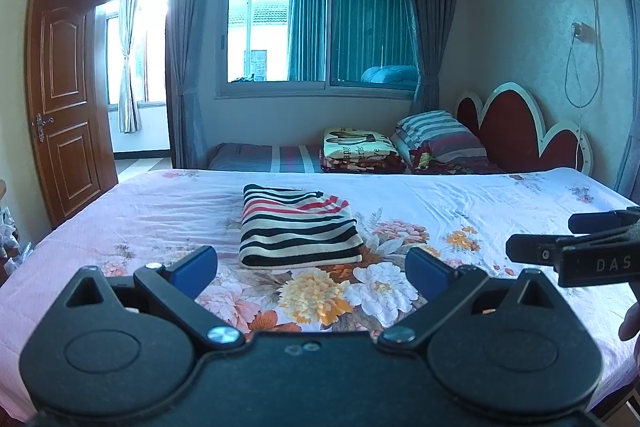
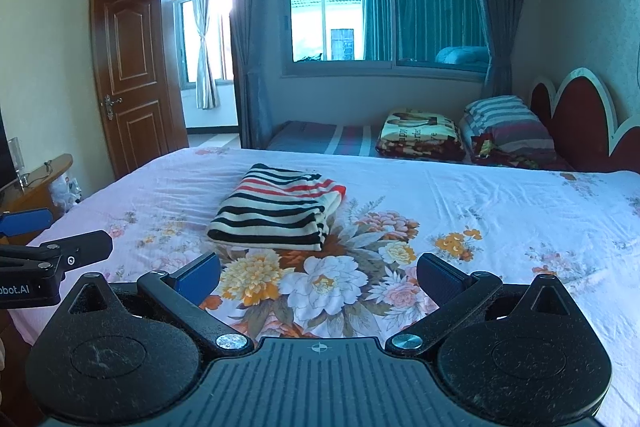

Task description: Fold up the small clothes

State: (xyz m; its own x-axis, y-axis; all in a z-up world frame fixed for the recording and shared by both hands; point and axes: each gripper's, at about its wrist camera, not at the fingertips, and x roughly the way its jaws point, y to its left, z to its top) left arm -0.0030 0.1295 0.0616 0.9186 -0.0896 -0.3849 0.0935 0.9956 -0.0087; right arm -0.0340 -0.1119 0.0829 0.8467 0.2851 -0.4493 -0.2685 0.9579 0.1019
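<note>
Beyond your left jaws, the folded striped garment [image 1: 298, 227] hides its inner layers, so you cannot tell what kind of clothing it is. To the right of those jaws the right gripper [image 1: 538, 239] is cut off by the picture's edge. Left of your right jaws, the left gripper [image 2: 68, 239] is cut off likewise. The bed [image 2: 520, 211] runs past the picture's right edge.

One folded striped garment [image 1: 298, 227], two beds [image 1: 520, 199], one pillow [image 1: 440, 135], one door [image 1: 64, 99]
</note>
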